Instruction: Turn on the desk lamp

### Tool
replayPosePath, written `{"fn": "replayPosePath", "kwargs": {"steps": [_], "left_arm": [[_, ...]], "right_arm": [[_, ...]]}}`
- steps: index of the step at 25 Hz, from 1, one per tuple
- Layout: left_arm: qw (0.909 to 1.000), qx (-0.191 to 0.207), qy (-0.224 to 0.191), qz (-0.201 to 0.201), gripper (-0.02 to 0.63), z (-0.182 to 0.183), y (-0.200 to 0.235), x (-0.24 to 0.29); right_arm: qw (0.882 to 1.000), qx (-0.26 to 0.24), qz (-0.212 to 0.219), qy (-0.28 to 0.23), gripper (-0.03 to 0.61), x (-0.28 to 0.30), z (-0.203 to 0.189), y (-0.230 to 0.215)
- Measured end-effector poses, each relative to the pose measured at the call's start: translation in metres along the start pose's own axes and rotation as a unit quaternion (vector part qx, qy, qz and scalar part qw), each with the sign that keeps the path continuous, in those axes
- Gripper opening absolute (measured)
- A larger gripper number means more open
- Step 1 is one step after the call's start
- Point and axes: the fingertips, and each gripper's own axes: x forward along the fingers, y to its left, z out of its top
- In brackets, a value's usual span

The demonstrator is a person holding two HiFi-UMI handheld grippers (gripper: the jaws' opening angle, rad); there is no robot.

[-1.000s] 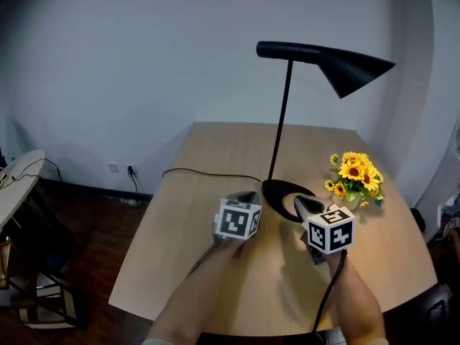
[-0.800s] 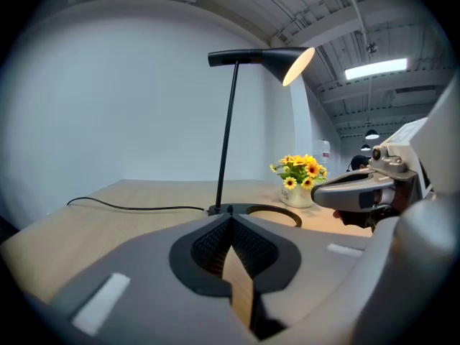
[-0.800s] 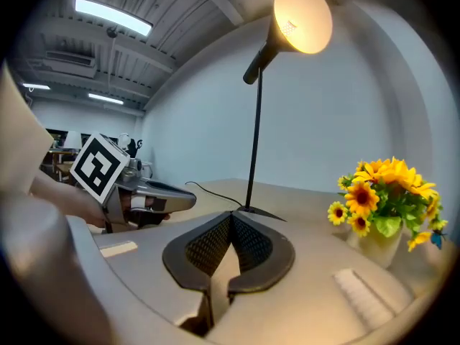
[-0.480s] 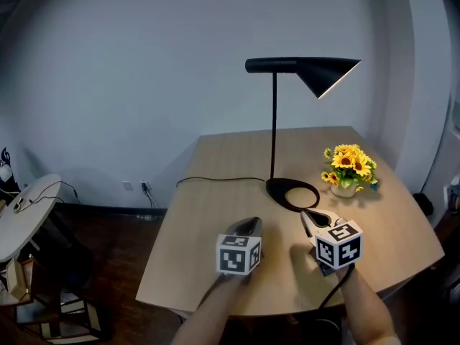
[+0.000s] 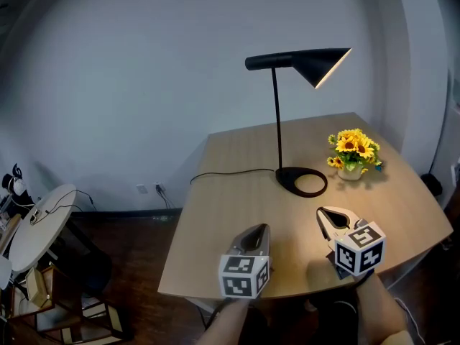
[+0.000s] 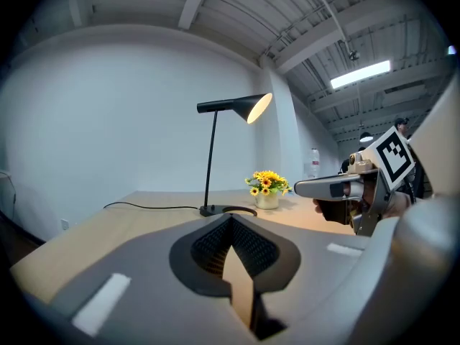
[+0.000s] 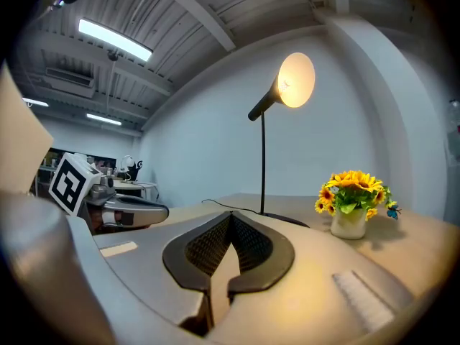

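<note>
The black desk lamp [image 5: 277,121] stands on the wooden table [image 5: 230,214], its round base [image 5: 302,182] near the middle. The inside of its cone shade [image 5: 320,65] glows, and warm light falls on the tabletop. The lit shade also shows in the left gripper view [image 6: 254,107] and the right gripper view [image 7: 295,80]. My left gripper [image 5: 254,236] hovers over the near table edge, shut and holding nothing. My right gripper [image 5: 330,218] is beside it, also shut and holding nothing, well short of the lamp base. Each gripper view shows its own jaws together, left [image 6: 230,225] and right [image 7: 230,225].
A small white vase of sunflowers [image 5: 352,152] stands right of the lamp base. The lamp's black cord [image 5: 230,172] runs left across the table and off its edge. A round white side table [image 5: 39,221] with clutter stands on the dark floor at the left.
Both grippers have drawn back from the lamp base toward the near table edge. The shade, dark a second ago, now glows, and the head view sits farther back.
</note>
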Motion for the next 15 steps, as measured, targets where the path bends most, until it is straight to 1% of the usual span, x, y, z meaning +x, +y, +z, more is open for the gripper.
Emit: {"fn": "replayPosePath", "kwargs": {"steps": [2, 5, 8, 11, 15], "left_arm": [[1.0000, -0.002, -0.007, 0.001, 0.000, -0.001, -0.007, -0.011], [1.0000, 0.003, -0.004, 0.000, 0.000, -0.009, -0.022, -0.025], [0.9999, 0.006, -0.007, -0.007, 0.000, -0.011, -0.037, -0.039], [0.9999, 0.009, -0.006, -0.004, 0.000, -0.020, -0.041, -0.060], [0.9997, 0.022, -0.008, 0.006, 0.000, -0.028, -0.045, -0.085]], "right_arm": [[1.000, 0.007, 0.003, -0.007, 0.000, -0.010, -0.001, 0.008], [1.000, 0.017, 0.006, -0.012, 0.000, -0.025, -0.006, 0.020], [1.000, 0.009, 0.005, -0.014, 0.000, -0.044, -0.006, 0.029], [1.000, 0.002, 0.004, -0.007, 0.000, -0.064, -0.019, 0.038], [1.000, 0.013, -0.006, -0.006, 0.000, -0.090, -0.034, 0.043]]}}
